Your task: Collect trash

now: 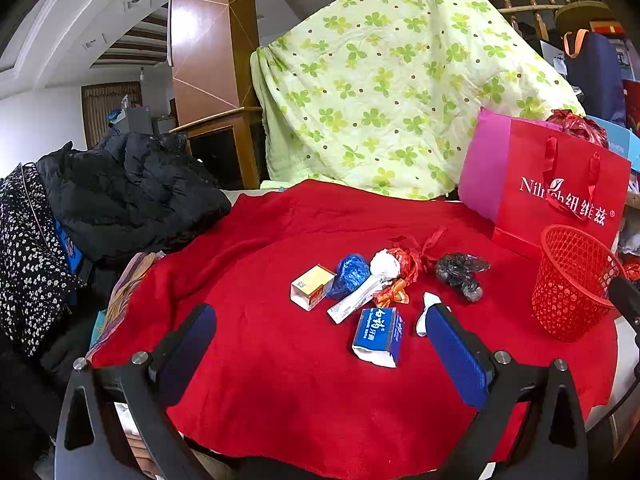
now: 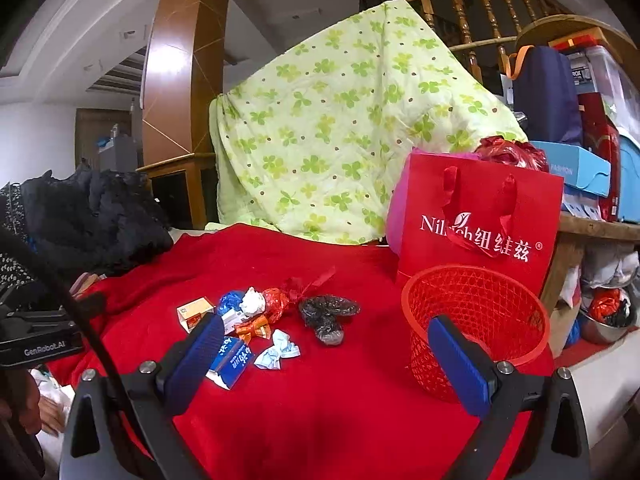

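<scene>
Left wrist view: first pick from the trash pile

Left wrist view shows trash clustered mid-cloth: blue-and-white carton nearest, lying on its side with a torn white end; white crumpled scrap just beside it, partly hidden behind one pad; yellow-and-white small box further left; blue foil wad, white paper ball, flattened tube, red wrapper, orange wrapper bunched and touching one another; black crumpled bag slightly apart to the right. All resting on red cloth over the surface.

Red mesh basket upright at the right, near the cloth's edge, apparently empty so far, with red gift bag standing just behind.

Left tool spread wide, holding nothing, hovering short of the carton. Right tool likewise wide and empty, one pad overlapping the carton in its view, the other in front of the basket wall.

Judged step: opening approach, nothing collected yet. Best started with the carton, being nearest and stiff: close across its narrow faces, not the torn end. Loose wrappers better pinched singly from above, pressing lightly into the cloth without snagging it. Release over the basket mouth, avoiding a nudge to the light rim
</scene>
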Demonstrator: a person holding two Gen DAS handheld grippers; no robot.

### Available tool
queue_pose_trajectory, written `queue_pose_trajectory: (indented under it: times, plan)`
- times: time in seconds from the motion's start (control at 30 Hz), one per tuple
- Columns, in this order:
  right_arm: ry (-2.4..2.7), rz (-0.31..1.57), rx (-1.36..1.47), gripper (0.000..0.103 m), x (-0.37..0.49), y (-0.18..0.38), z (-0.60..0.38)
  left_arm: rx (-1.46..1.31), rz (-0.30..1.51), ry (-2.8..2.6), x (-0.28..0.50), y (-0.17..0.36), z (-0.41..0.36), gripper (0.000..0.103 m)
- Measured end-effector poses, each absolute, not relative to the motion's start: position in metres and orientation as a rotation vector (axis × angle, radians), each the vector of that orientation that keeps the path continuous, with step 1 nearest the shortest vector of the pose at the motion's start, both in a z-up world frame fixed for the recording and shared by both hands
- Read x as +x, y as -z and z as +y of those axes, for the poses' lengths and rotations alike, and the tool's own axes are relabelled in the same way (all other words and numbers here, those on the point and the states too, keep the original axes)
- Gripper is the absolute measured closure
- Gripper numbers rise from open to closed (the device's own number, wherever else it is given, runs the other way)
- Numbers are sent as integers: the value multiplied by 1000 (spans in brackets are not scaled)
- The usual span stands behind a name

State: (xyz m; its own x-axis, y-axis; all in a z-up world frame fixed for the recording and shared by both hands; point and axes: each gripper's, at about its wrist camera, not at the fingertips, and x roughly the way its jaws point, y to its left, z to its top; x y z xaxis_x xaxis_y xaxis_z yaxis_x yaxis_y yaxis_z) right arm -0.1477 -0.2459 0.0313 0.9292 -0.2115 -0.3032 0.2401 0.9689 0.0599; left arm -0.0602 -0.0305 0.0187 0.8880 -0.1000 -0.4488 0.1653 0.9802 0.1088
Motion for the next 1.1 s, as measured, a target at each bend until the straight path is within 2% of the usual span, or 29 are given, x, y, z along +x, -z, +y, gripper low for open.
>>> queue_pose_trajectory:
  times: [1.1]
  plan:
    - [216, 355, 87, 0, -136, -21, -239, 156, 478, 143, -50, -9, -29, 0]
